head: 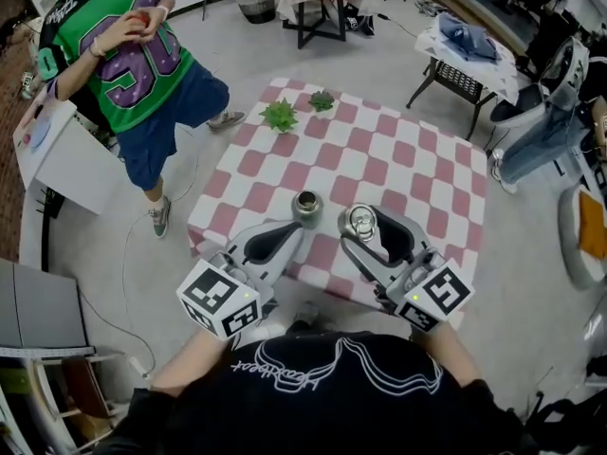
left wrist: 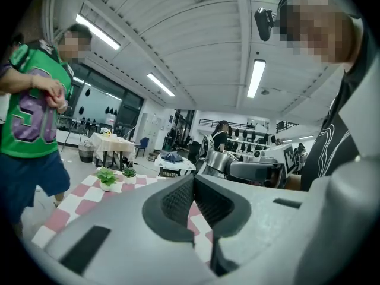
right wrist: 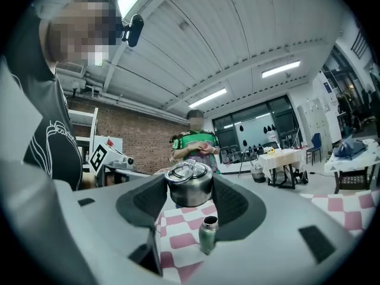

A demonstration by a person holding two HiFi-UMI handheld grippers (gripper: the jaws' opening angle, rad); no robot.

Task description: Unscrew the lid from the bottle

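Your right gripper (right wrist: 190, 199) is clenched on the steel lid (right wrist: 189, 183), held clear of the bottle (head: 306, 207) and just to its right. The bottle stands upright and uncapped on the checkered table (head: 417, 159). Your left gripper (head: 290, 235), just left of the bottle, has its jaws pressed together on nothing.

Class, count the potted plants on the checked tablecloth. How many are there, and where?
2. The larger plant stands near the far edge of the table; the smaller plant sits just right of it, slightly farther back. None appears hidden.
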